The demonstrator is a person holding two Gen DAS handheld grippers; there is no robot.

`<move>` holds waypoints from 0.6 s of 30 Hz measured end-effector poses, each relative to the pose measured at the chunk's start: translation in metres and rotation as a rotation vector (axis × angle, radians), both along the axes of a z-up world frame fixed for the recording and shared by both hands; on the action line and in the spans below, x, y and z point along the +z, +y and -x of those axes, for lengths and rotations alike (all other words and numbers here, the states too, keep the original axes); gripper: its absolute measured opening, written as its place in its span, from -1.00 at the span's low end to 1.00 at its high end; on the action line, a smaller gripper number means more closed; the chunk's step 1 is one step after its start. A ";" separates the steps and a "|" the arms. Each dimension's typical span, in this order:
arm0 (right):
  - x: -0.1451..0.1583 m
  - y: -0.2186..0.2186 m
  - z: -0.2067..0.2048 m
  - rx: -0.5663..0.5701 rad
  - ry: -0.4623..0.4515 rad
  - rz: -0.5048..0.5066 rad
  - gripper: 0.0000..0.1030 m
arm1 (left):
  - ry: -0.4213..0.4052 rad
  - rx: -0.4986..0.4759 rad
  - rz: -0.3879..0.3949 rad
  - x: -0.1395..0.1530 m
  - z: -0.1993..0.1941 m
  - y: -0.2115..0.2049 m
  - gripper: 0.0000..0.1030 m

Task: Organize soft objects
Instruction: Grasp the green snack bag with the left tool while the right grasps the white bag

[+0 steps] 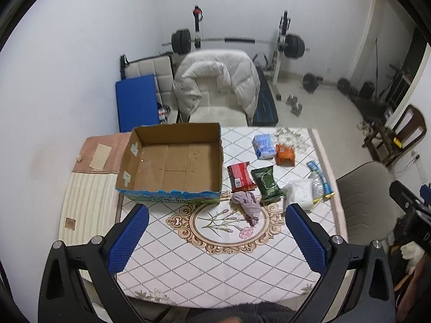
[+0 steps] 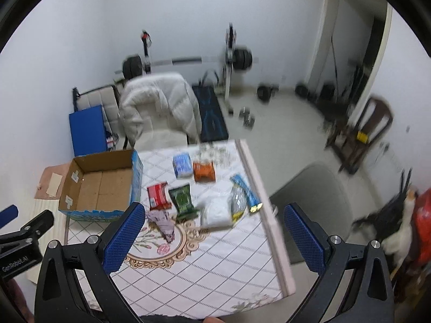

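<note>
At the centre of the left wrist view the desk (image 1: pixel 188 255) carries everything the task needs; the open cardboard box (image 1: pixel 172 161) sits left of centre with its bottom bare, which reads as the place where the soft things are meant to go. The packets lie in a loose cluster to the right of it, none touching the box wall that I can tell: a red packet (image 1: pixel 240 176) just beside the box, a green packet (image 1: pixel 267 183) next to that, a blue tissue pack (image 1: pixel 263 146) and an orange packet (image 1: pixel 285 154) higher in the frame, a white soft bundle (image 1: pixel 297 192) and a clear wrapped packet (image 1: pixel 319 183) toward the right edge; a crumpled purple cloth (image 1: pixel 246 206) lies lowest, near the box's front corner. Nothing is in the box, so I judge the sorting not begun. The left claw (image 1: pixel 215 237) hangs above the near part of the desk, spread wide and empty; the right claw (image 2: pixel 214 238) is likewise wide and empty, its view blurred, framing the cloth and packets in the upper middle; that spread suits bulky, yielding things.
</note>
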State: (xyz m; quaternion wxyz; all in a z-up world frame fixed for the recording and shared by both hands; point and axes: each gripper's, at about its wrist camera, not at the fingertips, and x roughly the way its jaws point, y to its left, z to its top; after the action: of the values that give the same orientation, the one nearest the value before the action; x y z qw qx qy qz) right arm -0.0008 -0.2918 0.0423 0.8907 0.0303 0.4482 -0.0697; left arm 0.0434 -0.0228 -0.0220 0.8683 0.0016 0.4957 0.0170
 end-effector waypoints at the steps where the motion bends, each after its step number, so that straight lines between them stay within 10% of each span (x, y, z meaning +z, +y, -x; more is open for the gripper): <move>1: -0.016 -0.010 -0.015 -0.004 0.037 -0.021 1.00 | 0.025 -0.009 -0.001 -0.012 -0.015 -0.004 1.00; 12: -0.320 -0.061 -0.206 0.019 0.570 -0.119 1.00 | 0.557 -0.147 0.117 -0.235 -0.204 -0.084 0.58; 18: -0.390 -0.071 -0.220 0.007 0.640 -0.212 1.00 | 0.769 -0.122 0.186 -0.337 -0.256 -0.121 0.40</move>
State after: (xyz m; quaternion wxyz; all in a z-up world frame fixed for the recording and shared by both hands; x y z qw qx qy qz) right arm 0.2195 -0.3630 -0.3479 0.6971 0.0978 0.7099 -0.0254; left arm 0.2989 -0.1441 -0.3594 0.6153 -0.0414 0.7830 -0.0815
